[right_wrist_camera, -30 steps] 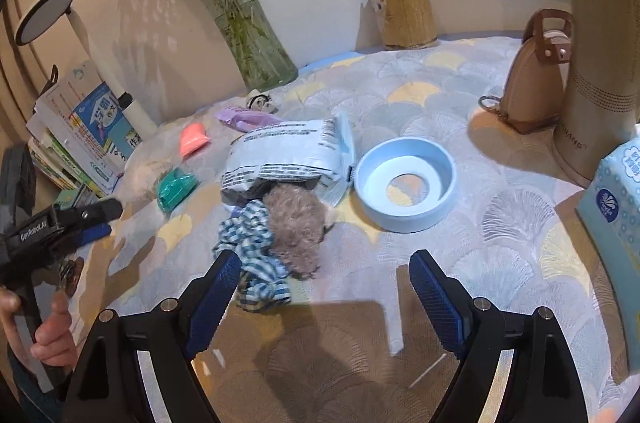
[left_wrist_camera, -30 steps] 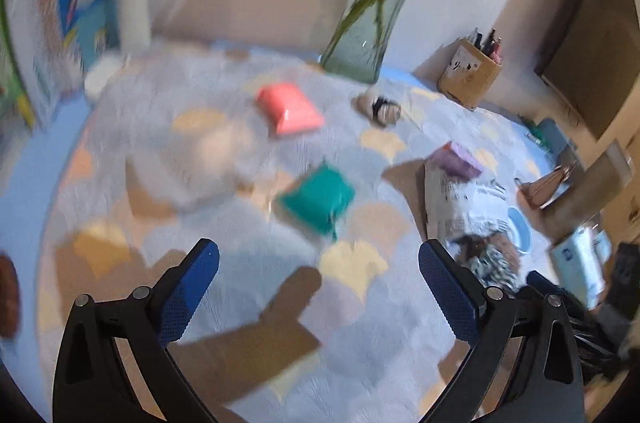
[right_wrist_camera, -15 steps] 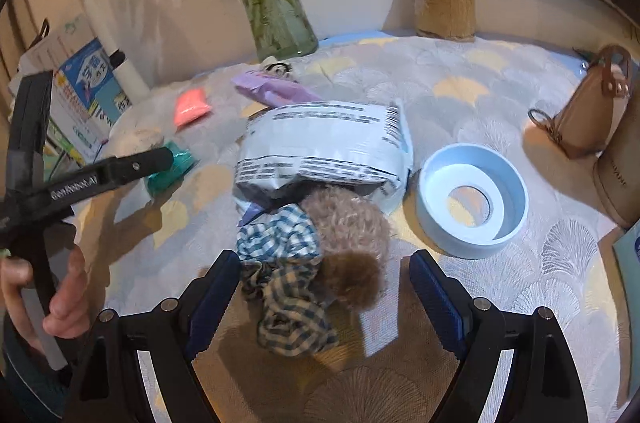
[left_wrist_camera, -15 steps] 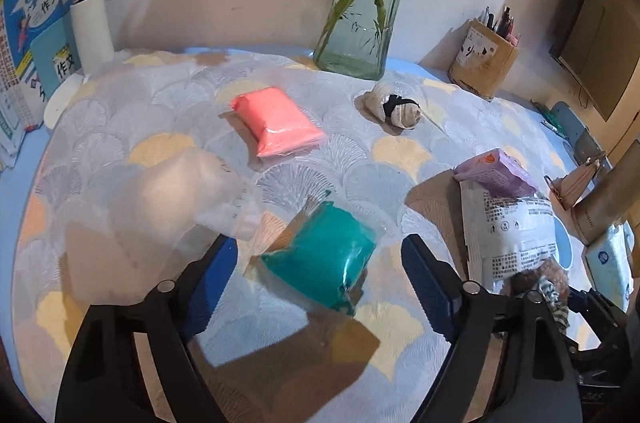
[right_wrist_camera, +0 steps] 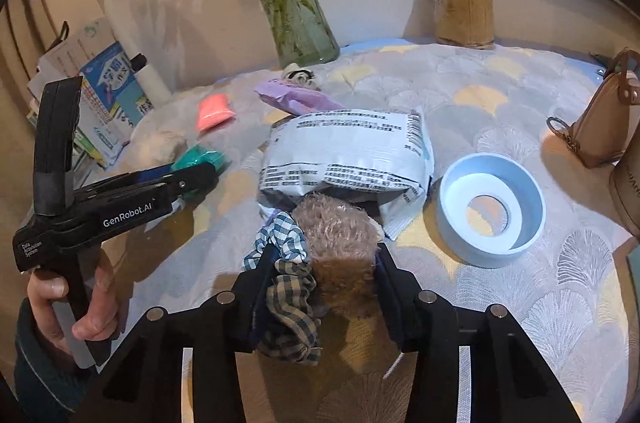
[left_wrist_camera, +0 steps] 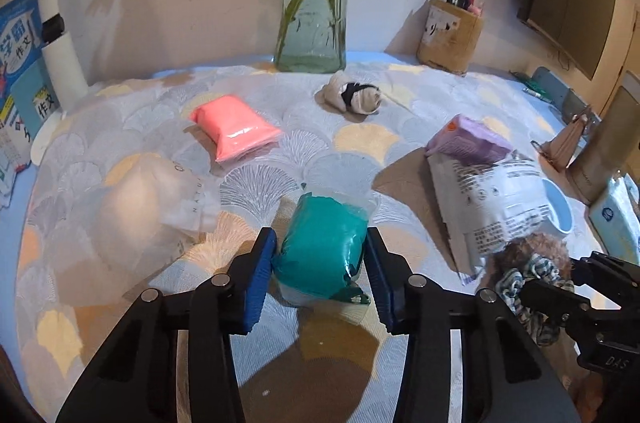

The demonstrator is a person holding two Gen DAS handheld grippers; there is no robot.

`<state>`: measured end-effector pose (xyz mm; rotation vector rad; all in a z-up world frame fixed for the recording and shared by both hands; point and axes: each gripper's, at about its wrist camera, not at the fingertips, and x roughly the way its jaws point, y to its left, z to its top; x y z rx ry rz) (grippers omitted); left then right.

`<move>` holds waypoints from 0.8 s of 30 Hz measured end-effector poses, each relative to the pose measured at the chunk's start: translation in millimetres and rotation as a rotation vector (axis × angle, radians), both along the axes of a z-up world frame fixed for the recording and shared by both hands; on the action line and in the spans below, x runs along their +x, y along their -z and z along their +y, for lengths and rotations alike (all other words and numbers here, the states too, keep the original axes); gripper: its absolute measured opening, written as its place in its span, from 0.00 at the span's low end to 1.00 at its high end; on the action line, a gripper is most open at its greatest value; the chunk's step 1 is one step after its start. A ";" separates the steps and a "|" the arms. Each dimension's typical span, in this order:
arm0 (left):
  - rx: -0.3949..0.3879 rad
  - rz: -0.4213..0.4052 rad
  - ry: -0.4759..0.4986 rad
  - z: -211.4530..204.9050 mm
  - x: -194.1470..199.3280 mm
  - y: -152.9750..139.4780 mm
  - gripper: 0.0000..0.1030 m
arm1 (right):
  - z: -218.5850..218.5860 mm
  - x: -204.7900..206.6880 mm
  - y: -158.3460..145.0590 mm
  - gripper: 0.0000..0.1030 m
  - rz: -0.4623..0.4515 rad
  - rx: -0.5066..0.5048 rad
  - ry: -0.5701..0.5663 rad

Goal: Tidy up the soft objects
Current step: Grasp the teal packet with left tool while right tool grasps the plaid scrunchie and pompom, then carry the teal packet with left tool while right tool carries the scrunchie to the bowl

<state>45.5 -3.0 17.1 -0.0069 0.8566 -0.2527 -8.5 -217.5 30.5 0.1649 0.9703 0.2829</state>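
Left hand-held gripper (left_wrist_camera: 320, 263): jaws closing, blue pads on both sides of a teal soft packet (left_wrist_camera: 322, 245) resting on the patterned surface (left_wrist_camera: 360, 143). Pink packet (left_wrist_camera: 234, 127) farther left; purple packet (left_wrist_camera: 468, 141) right, atop a white printed bag (left_wrist_camera: 492, 199). Glass vase (left_wrist_camera: 314, 19) at far edge.

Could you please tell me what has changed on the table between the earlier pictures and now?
Both grippers came down and forward. The left gripper is closing around the teal packet; the right gripper is closing around the checked cloth and fuzzy brown bundle. The pink packet, purple packet, white mailer bag and blue ring stayed put.
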 end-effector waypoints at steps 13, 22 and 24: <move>-0.028 -0.055 0.010 -19.5 -48.5 -36.3 0.40 | -23.1 -28.2 -24.2 0.43 -0.043 0.021 0.063; -0.082 -0.216 0.110 -83.6 -68.0 -117.6 0.40 | -71.7 -56.6 -106.3 0.43 -0.217 -0.063 0.188; -0.104 -0.243 0.148 -107.2 -71.5 -134.0 0.40 | -91.2 -61.8 -119.4 0.43 -0.240 -0.071 0.226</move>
